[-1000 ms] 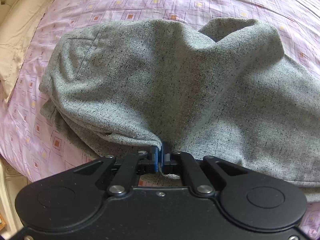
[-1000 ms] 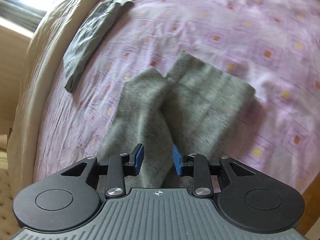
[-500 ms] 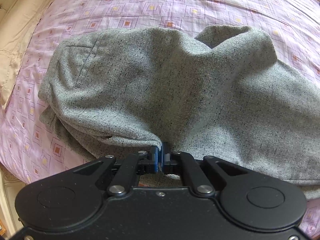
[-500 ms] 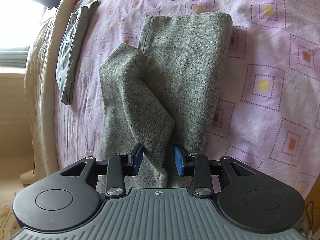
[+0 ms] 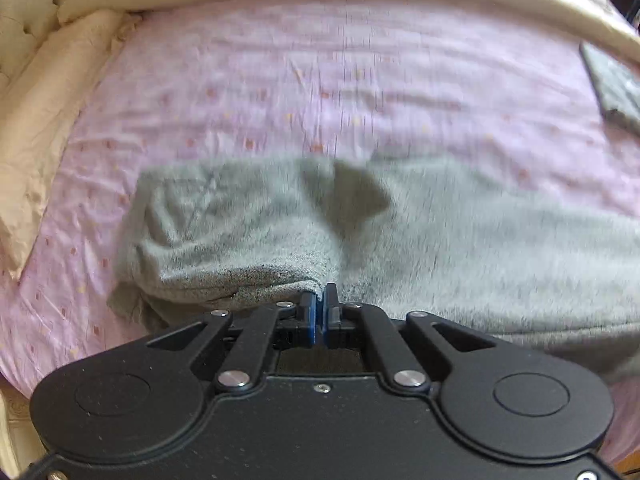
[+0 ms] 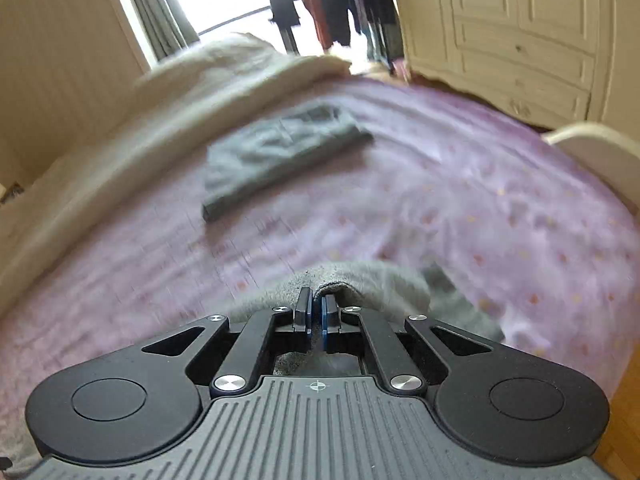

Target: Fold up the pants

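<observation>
The grey speckled pants (image 5: 460, 240) lie across the near part of the pink patterned bed sheet (image 5: 320, 92), waist end at the left. My left gripper (image 5: 320, 300) is shut on the near edge of the pants, blue pads pinching the cloth. In the right wrist view my right gripper (image 6: 316, 304) is shut on a bunched grey fold of the pants (image 6: 368, 280), which lifts in a small hump just past the fingers. Both views are motion-blurred.
A folded dark grey garment (image 6: 276, 152) lies farther back on the bed; it also shows in the left wrist view (image 5: 612, 84). A cream quilt (image 6: 140, 120) runs along the bed's left side. Cream pillow (image 5: 44, 120), white wardrobe (image 6: 520, 32), wooden floor (image 6: 628, 420).
My right gripper has closed on the pant legs and tilted up, so the room now shows. My left gripper, still shut on the pants, has tilted up and drawn back; the cloth lies flatter.
</observation>
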Motion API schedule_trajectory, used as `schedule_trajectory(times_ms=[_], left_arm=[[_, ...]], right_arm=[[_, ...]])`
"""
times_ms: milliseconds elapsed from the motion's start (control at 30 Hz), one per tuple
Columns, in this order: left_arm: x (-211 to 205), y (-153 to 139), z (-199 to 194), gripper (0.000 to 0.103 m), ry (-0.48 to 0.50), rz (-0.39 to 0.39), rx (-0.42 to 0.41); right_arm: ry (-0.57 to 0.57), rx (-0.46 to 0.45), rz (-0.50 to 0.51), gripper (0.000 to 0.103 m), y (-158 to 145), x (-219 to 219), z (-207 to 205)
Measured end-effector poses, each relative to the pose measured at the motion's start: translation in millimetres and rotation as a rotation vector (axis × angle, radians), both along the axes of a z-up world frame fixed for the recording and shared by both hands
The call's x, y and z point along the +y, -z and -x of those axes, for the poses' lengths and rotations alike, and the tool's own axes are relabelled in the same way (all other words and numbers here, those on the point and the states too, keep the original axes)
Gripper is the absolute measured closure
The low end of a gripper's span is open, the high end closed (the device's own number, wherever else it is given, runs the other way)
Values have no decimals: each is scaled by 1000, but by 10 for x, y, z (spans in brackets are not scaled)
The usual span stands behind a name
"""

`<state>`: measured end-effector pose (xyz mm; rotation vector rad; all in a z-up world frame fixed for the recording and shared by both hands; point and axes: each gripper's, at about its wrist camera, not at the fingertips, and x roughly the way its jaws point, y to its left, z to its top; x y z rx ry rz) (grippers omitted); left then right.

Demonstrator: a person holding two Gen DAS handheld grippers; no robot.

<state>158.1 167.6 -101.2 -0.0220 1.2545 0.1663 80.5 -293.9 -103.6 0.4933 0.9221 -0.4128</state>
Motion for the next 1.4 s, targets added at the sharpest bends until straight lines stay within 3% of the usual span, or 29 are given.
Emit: schedule_trajectory(times_ms=[67,133,233,367,500,533,633,700,833,1000,1067,1167,1200,1300,1400], left_arm=[[6,276,32,99,-6,-11,83],[5,445,74,99,-4,-28,124],[-58,477,84,99,39,-32,126],[-60,278,94,99,52,11,52],[-60,204,167,99,65,67,-5],[-79,284,171,99,82,61,27],[-131,613,206,99,129,1,132],[-127,704,217,99,137,-4,152],[-76,658,173,99,126,28,122],[-93,605,92,99,91,50,95],[-141,652,90,98,89,21,114],[-202,733,89,95,65,-40,142],[-205,748,86,88,44,-49,159],[-212,683,122,85,-33,-42,191],[-290,533,237,85,-69,-57,184]], right_arm=[[54,144,-70,99,464,-41,33],[122,166,-138,99,628,-107,117],[147,109,-154,99,512,-161,153],[22,-27,-12,99,49,-105,-26],[-7,-149,131,99,-263,-32,-24],[-3,-122,122,99,-204,-48,-22],[75,89,19,99,302,-194,-24],[111,156,-41,99,544,-239,52],[124,101,-57,99,503,-248,115],[38,-34,50,98,213,-168,46],[0,-10,80,97,246,-145,15],[-66,200,-41,96,562,-254,-66],[-74,219,-76,96,588,-304,-12],[-90,164,-201,95,453,-500,159],[-129,97,-220,93,220,-727,209]])
